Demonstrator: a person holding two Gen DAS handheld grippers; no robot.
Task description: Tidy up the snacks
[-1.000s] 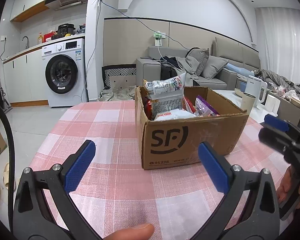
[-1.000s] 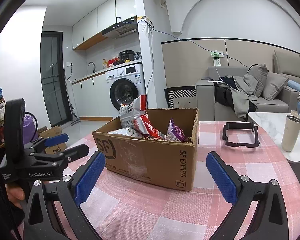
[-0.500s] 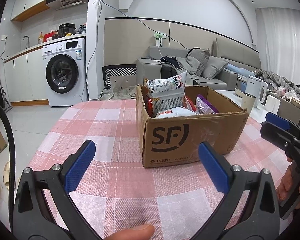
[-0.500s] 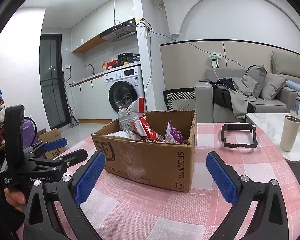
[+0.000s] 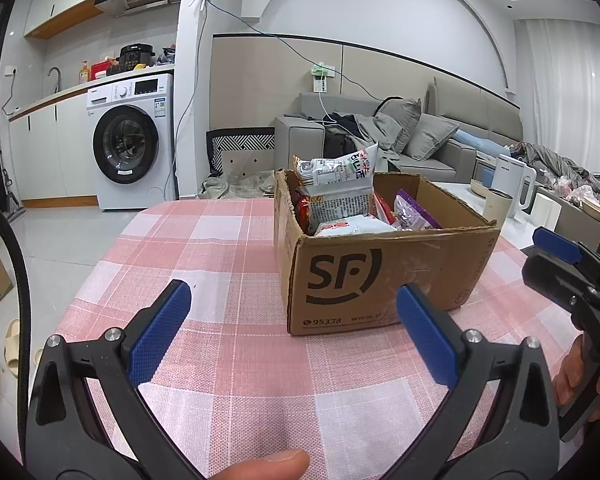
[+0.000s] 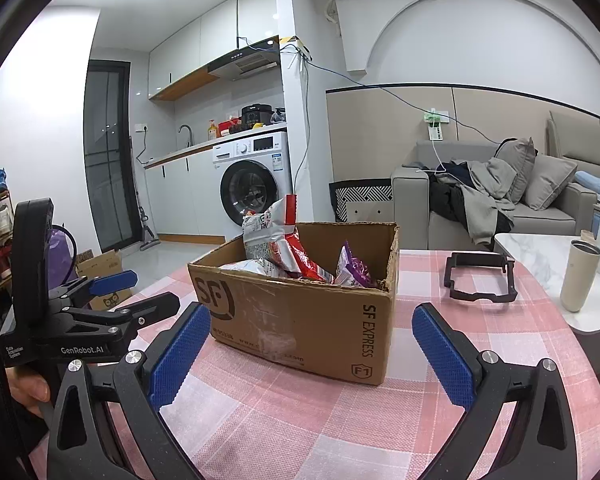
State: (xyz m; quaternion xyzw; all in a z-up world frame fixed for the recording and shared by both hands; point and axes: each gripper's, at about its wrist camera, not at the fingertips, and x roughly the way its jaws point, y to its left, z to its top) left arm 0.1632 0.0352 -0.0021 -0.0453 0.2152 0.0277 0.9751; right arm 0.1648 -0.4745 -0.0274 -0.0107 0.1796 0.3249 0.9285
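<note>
Both held low over the pink checked tabletop (image 5: pixel 236 364), left gripper (image 5: pixel 290 328) and right gripper (image 6: pixel 312 346) alike with blue-padded fingers (image 5: pixel 158 330) spread wide and empty, aimed at the SF cardboard box (image 6: pixel 300 320) just ahead. Inside the box, several snack packets (image 5: pixel 340 200) standing and leaning together, none loose on the cloth: fits either packets already gathered in or packets waiting to be sorted out, so no call on the step. Beyond, a black frame (image 6: pixel 480 276) on the cloth, a tumbler (image 6: pixel 580 276) on the marble side table, then washing machine (image 5: pixel 130 144) and grey sofa (image 6: pixel 500 204).
</note>
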